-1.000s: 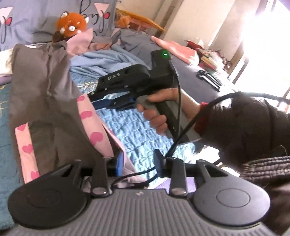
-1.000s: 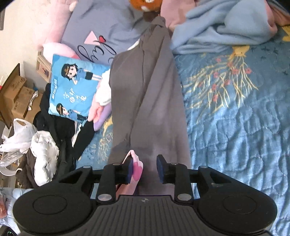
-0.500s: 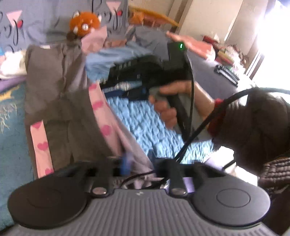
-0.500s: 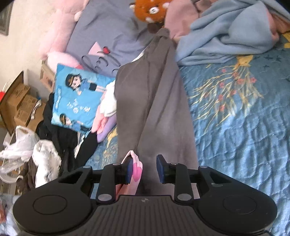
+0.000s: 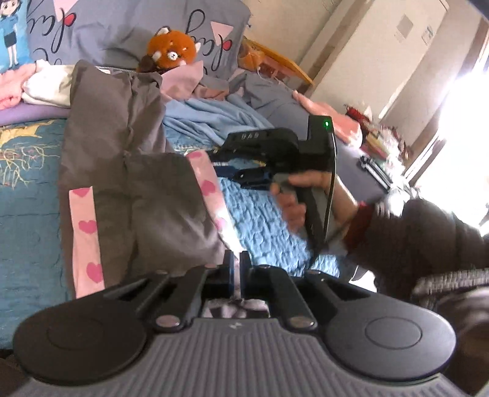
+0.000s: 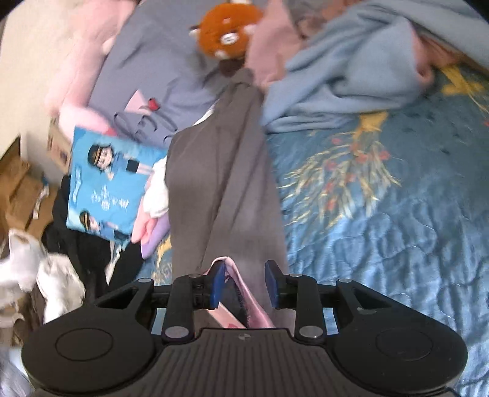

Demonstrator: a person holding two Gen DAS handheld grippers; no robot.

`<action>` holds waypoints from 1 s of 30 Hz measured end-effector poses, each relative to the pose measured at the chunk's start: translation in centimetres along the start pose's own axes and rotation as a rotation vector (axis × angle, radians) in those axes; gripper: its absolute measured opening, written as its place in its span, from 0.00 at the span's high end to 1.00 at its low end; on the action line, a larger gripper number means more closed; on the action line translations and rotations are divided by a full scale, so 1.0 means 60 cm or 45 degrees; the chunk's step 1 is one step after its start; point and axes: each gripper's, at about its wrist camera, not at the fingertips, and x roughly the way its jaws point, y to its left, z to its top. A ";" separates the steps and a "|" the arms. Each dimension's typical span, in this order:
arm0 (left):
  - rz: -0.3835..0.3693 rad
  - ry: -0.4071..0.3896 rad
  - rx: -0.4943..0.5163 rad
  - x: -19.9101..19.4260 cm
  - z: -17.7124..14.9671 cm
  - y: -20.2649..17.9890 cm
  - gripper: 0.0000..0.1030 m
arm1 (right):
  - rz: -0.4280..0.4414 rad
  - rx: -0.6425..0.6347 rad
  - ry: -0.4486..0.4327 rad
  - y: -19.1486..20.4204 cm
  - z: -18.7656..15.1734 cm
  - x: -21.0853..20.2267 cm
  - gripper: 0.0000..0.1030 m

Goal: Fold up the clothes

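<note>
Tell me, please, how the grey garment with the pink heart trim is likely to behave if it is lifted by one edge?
The grey garment is probably floppy: it lies creased and doubled over on the blue quilt. Lifted by one edge, the rest would likely hang and unfold. It looks light, since the pink heart trim bends easily with the fold.

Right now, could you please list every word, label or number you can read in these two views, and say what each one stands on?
"DAS": raised letters on the top of the right gripper, seen in the left wrist view; the middle letter is soft.
Cursive script on the grey pillowcase: only partial loops show, not readable as a word.
White characters on the blue cartoon cushion: too blurred to read.
Nothing else is legible.
</note>
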 end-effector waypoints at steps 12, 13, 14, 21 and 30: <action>0.160 -0.037 -0.198 -0.011 -0.001 0.066 0.69 | -0.008 -0.302 0.081 0.041 -0.051 -0.062 0.60; 0.179 -0.051 -0.235 -0.015 -0.001 0.077 0.66 | 0.023 -0.391 0.129 0.056 -0.067 -0.067 0.60; 0.198 -0.066 -0.272 -0.019 -0.001 0.088 0.58 | 0.055 -0.479 0.177 0.070 -0.083 -0.073 0.60; 0.298 -0.120 -0.344 -0.039 -0.002 0.120 0.36 | 0.242 -0.232 0.479 0.052 -0.179 -0.032 0.60; 0.283 -0.117 -0.360 -0.038 -0.004 0.124 0.36 | 0.272 0.293 0.427 -0.018 -0.211 -0.009 0.58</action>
